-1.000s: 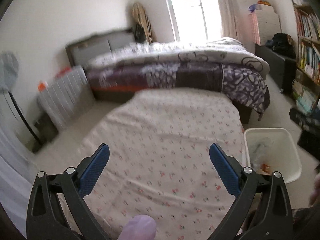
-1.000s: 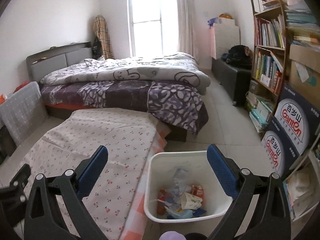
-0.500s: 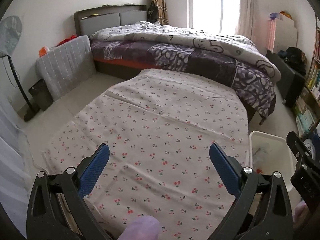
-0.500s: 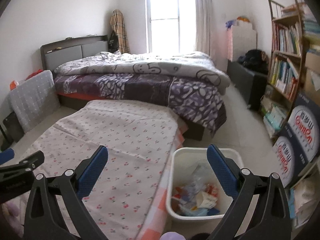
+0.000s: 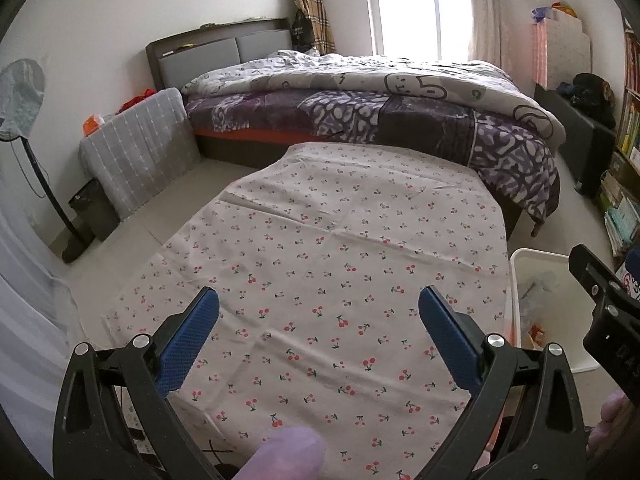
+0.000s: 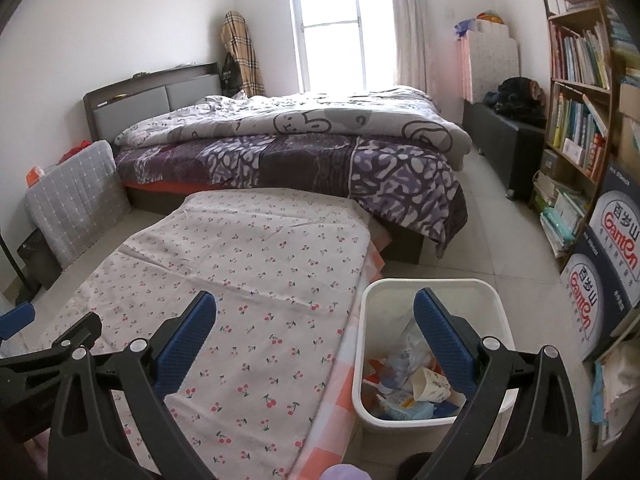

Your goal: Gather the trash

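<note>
Both grippers hover with fingers spread wide and empty: the left gripper (image 5: 318, 306) over a cherry-print cloth (image 5: 340, 272) covering a low table, the right gripper (image 6: 314, 308) near a white bin (image 6: 430, 284) to the cloth's right, holding wrappers and a paper cup (image 6: 430, 382).

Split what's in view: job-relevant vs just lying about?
Job:
- bin, white, beside the cherry cloth
- trash inside it
- left gripper, open, empty
- right gripper, open, empty

Lying about:
- cherry cloth, no trash visible on it
- bed
- bookshelf
- water boxes
- fan
</note>
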